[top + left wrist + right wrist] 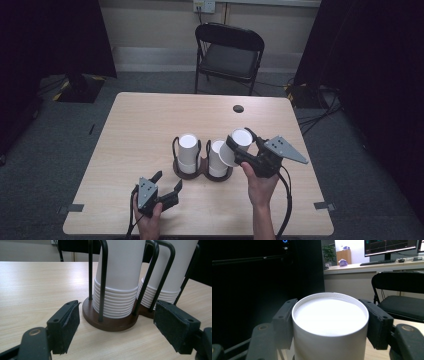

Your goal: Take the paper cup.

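- My right gripper (239, 150) squeezes a white paper cup (235, 146) between its two jaws. The cup sits in the air, just above the right stack of cups (217, 159).
- In the right gripper view, the black pads (284, 320) press on both sides of the cup (329, 327), near its flat bottom. I hold it by the sides so it does not slip out.
- The cup is upside down and tipped over to one side. I think that is because the stacks are upside down too, so a cup must go on or come off the same way.
- The cup holder (202, 170) stands in the middle of the table (140, 120). It has a brown base and black wire loops. The loops keep the two stacks from falling over.
- The left stack (188, 152) stands straight in its wires, and nothing touches it.
- My left gripper (170, 186) is spread wide and holds nothing. It rests low on the table, near the holder base (110, 323) but not touching it. I guess it waits there so it can hold the base steady.
- My right hand (260, 187) is lifted off the table and turned toward the stacks. My left hand (147, 220) lies low by the table's near edge.
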Available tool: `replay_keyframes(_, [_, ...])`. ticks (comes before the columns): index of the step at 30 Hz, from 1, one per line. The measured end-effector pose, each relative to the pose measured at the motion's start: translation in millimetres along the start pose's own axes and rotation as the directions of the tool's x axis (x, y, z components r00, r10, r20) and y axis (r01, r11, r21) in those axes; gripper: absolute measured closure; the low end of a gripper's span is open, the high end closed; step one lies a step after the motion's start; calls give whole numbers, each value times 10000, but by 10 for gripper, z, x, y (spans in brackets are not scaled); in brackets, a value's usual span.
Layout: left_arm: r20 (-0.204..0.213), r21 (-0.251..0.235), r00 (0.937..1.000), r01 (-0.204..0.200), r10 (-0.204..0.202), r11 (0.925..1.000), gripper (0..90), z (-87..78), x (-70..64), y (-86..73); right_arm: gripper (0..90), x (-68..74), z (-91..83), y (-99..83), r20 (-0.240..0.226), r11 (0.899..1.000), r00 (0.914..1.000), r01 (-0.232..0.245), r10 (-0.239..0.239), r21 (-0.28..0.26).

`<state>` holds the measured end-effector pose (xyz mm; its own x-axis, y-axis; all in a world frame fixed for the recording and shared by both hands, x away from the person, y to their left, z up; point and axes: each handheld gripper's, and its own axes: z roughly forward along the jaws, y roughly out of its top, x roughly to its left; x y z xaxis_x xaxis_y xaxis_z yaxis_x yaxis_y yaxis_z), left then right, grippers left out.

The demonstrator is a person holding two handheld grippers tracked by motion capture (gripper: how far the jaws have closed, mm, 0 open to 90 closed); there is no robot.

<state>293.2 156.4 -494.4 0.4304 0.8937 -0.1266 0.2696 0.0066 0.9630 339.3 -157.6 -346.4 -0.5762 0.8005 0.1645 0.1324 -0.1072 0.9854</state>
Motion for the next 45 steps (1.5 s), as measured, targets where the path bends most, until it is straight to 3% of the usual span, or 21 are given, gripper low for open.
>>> replay_keyframes(4, [-107,6,9997,-197,197,9998,264,22,-19,9,346,25,-109,-58,58,9999,9999,-109,110,-80])
replay_keyframes(11, [306,0,9992,-262,262,9997,316,49,-62,20,346,53,-222,-194,-59,9987,9987,-508,508,-58])
replay_keyframes(15, [1004,-177,9944,-309,325,9994,306,62,-79,39,347,-2,-266,-278,-213,9937,9935,-1119,1117,-100])
replay_keyframes(17, [1235,-296,9916,-364,398,9989,300,64,-100,45,347,-31,-277,-341,-310,9879,9876,-1545,1540,-155])
replay_keyframes(19, [982,-175,9946,-330,345,9993,343,76,-143,55,347,-31,-273,-401,-276,9843,9840,-1764,1761,-109])
replay_keyframes(26, [1648,-418,9863,30,39,9991,332,106,-250,54,347,25,-236,-577,-741,9671,9643,-2536,2543,193])
replay_keyframes(27, [1703,-442,9854,1,74,9990,333,110,-259,59,347,27,-234,-590,-836,9645,9609,-2633,2641,210])
replay_keyframes(29, [1896,-561,9818,42,65,9984,340,118,-273,72,347,31,-215,-630,-1186,9535,9461,-3002,3013,276])
replay_keyframes(31, [2190,-729,9757,188,-24,9972,364,116,-273,85,347,31,-202,-662,-1252,9469,9386,-3194,3214,365])
replay_keyframes(32, [2437,-798,9698,314,-111,9963,397,118,-269,93,347,26,-196,-674,-1331,9422,9328,-3332,3350,363])
replay_keyframes(35, [2819,-891,9589,601,-327,9942,421,132,-249,109,347,8,-183,-710,-1572,9238,9107,-3813,3820,362])
replay_keyframes(37, [3225,-1086,9449,954,-557,9895,430,148,-234,113,347,0,-189,-713,-1712,9151,8997,-4016,4016,358])
replay_keyframes(39, [3465,-1292,9366,1027,-522,9863,444,161,-224,120,347,-4,-195,-711,-1837,9082,8907,-4174,4158,316])
replay_keyframes(42, [3977,-1486,9167,1066,-393,9831,475,187,-230,142,347,4,-194,-707,-2036,9002,8789,-4343,4313,318])
replay_keyframes(45, [4359,-1668,8999,987,-164,9810,512,212,-271,159,348,27,-184,-704,-2186,8978,8732,-4391,4356,351])
